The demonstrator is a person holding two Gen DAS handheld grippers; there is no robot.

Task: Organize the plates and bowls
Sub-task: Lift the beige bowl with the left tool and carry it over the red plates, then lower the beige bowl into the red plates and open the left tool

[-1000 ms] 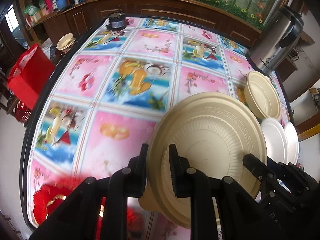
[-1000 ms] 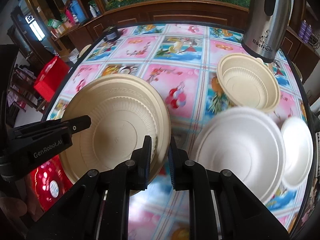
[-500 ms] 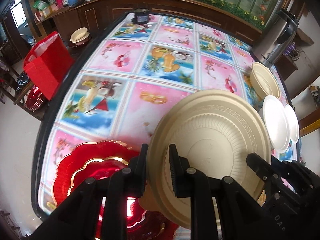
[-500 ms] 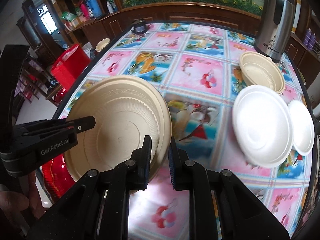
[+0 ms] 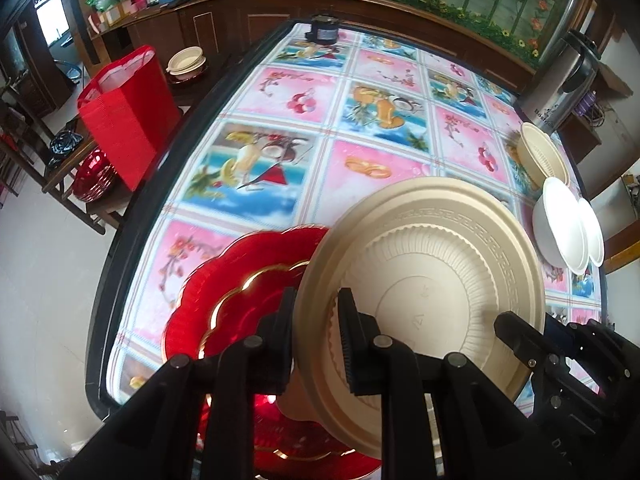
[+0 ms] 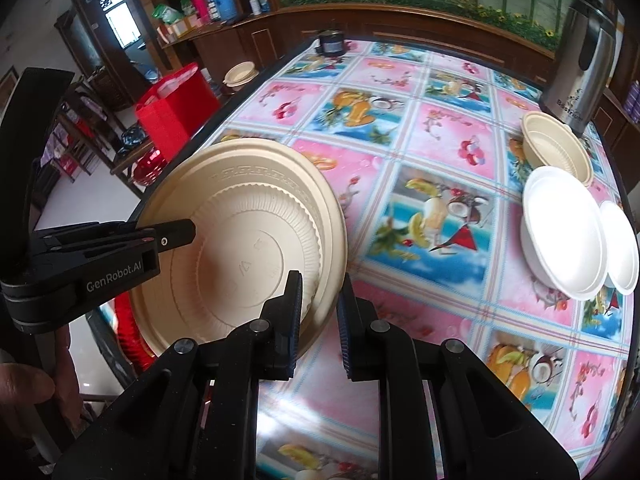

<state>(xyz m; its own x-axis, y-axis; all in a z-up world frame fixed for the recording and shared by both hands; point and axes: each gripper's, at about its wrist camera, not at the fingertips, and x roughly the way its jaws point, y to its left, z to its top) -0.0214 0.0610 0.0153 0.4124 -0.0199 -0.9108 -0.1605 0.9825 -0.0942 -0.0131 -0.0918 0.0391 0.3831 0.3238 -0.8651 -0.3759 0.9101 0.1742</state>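
Observation:
A large beige plate is held off the table between both grippers. My left gripper is shut on its near left rim. My right gripper is shut on its right rim, where the plate looks tilted. Red scalloped plates lie stacked under the beige plate at the table's near left corner. A beige bowl, a white plate and a smaller white plate sit at the right of the table.
The table has a bright patterned cloth and a black edge. A steel kettle stands at the far right, a small dark pot at the far end. A red bag and red bowls sit left of the table.
Both grippers have carried the beige plate back and to the left, over the stack of red plates. The white plates and beige bowl now look further away.

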